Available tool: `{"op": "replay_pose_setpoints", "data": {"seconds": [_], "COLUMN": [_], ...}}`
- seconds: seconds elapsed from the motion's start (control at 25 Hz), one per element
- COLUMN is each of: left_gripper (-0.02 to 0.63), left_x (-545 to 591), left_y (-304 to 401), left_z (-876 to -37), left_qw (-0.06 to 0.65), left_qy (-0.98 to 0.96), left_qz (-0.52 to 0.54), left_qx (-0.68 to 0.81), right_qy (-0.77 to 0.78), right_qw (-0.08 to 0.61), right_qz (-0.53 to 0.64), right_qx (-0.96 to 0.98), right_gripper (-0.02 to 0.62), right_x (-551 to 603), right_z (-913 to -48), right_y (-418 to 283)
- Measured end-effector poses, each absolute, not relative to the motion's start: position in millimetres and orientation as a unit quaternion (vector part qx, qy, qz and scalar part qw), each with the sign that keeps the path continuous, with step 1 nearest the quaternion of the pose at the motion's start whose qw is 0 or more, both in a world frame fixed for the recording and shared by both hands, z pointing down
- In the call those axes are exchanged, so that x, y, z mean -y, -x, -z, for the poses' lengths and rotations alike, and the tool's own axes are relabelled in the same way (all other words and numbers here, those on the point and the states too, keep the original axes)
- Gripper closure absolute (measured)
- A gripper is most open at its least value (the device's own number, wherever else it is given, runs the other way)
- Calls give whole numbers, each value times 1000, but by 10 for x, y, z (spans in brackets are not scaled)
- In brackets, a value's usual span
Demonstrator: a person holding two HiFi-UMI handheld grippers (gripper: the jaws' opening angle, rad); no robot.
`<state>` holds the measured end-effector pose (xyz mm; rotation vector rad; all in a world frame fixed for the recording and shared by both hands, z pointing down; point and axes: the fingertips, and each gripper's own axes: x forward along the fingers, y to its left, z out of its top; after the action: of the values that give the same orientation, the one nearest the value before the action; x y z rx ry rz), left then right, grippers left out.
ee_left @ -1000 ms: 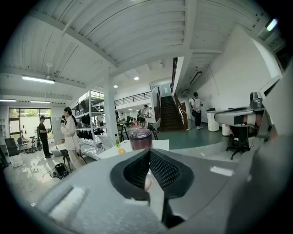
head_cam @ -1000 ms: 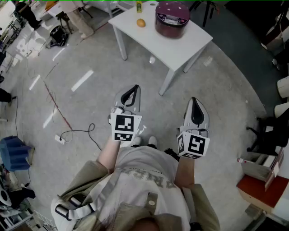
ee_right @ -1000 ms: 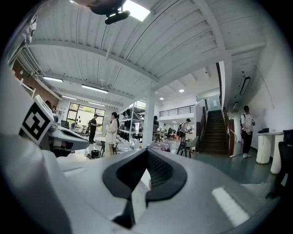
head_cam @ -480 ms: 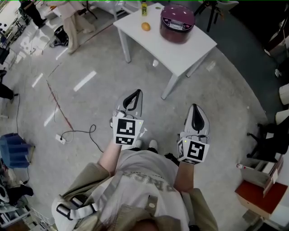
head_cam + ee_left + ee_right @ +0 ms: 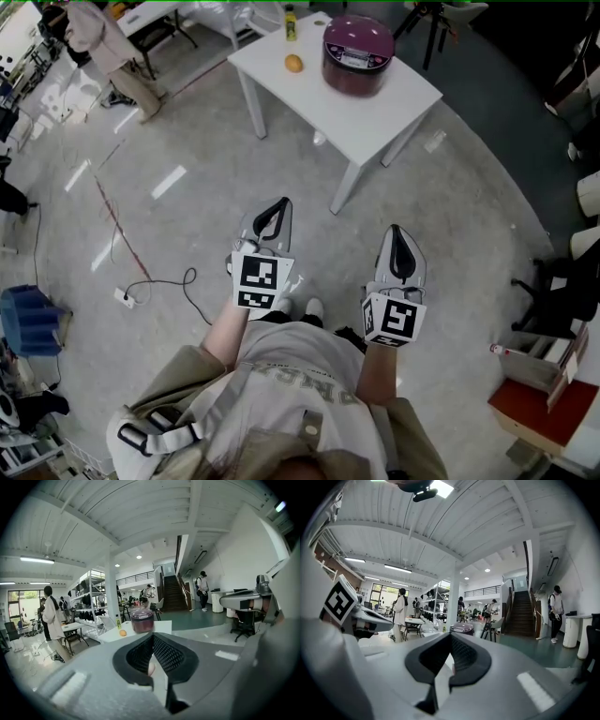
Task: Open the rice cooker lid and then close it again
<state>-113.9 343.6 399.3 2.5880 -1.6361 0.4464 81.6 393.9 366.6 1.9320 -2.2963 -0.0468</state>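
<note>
Smooth white table (image 5: 380,108) bears round maroon rice cooker (image 5: 356,54); left gripper (image 5: 279,204), right gripper (image 5: 397,232) closed.

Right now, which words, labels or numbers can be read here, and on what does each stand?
No text reads clearly.
Rice cooker lid panel: too small.
Bottle label: too small.
Shirt print: upside down, creased, unreadable.
Marker cubes: square patterns, no letters.
</note>
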Motion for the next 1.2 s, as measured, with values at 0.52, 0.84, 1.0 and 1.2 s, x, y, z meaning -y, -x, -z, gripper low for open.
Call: {"op": "replay_pose_setpoints", "data": {"seconds": [0.52, 0.84, 1.0, 1.2], "left_gripper": [544, 405, 394, 394], "left_x": [-3404, -3508, -3568, -3628], "left_y": [841, 679, 653, 656], "left_z": [-3814, -3800, -3807, -3784], "left_qw": [13, 11, 14, 9], "left_qy": [-833, -822, -824, -824], "left_qz": [-109, -115, -130, -136], "left_qx": [542, 557, 551, 550], "right_qy": [-591, -574, -567, -560], "right_qw": [-22, -32, -38, -40], "right_qz": [-47, -55, -63, -70], "right_qx": [805, 816, 820, 825], "right_gripper": [377, 322, 316, 314], "right_x": [-3983, -4005, -3994, -3976], "right_z": [-3584, -3619, -3638, -3662], "right_y": [-1233, -1471, -1500, -1504]}}
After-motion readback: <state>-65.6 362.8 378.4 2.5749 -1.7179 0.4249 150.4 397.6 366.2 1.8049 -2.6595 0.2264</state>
